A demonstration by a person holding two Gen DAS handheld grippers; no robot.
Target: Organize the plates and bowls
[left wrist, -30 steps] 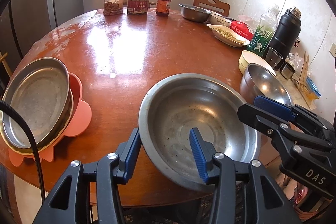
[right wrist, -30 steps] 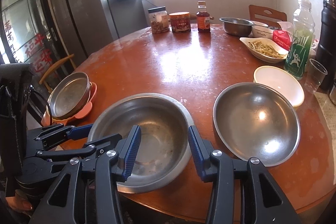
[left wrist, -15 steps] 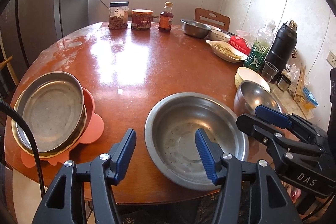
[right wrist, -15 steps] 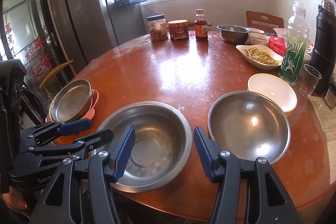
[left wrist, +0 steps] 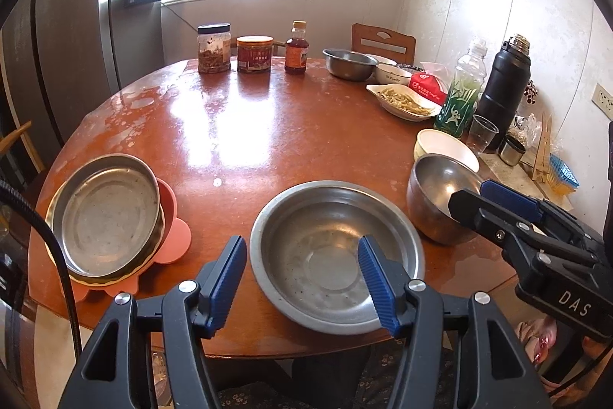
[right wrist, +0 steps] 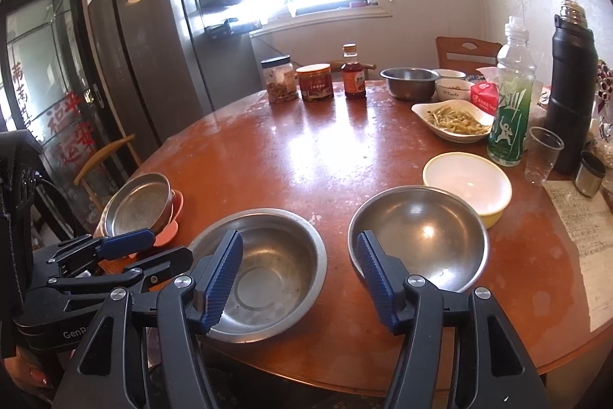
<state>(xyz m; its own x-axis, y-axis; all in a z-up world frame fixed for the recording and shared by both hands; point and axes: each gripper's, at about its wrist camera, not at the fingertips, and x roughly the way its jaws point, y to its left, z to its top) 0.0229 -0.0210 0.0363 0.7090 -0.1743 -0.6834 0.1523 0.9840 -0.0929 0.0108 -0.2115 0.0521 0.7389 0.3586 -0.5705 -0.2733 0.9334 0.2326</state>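
A wide shallow steel bowl [left wrist: 318, 267] [right wrist: 268, 275] sits at the table's near edge. My left gripper [left wrist: 300, 255] hovers above its near rim, open and apart from it. To its right stands a deeper steel bowl [left wrist: 436, 194] [right wrist: 421, 236], with a white bowl [left wrist: 444, 144] [right wrist: 467, 183] behind it. My right gripper [right wrist: 299, 244] [left wrist: 471, 192] hangs over the gap between the two steel bowls. Its jaws are opening and nothing is between them. At the left, a steel plate [left wrist: 107, 213] [right wrist: 138, 202] lies stacked on a pink plate [left wrist: 176, 236].
The round wooden table [left wrist: 249, 125] carries jars [left wrist: 214, 48], a sauce bottle [left wrist: 297, 48], a small steel bowl [left wrist: 348, 64], a dish of food [left wrist: 402, 98], a green bottle [left wrist: 459, 94], a black flask [left wrist: 505, 87] and a plastic cup [left wrist: 482, 133]. A fridge [right wrist: 153, 45] stands behind.
Both grippers have drawn back and risen from the wide steel bowl, and their jaws stand wider apart. The bowl lies where it was.
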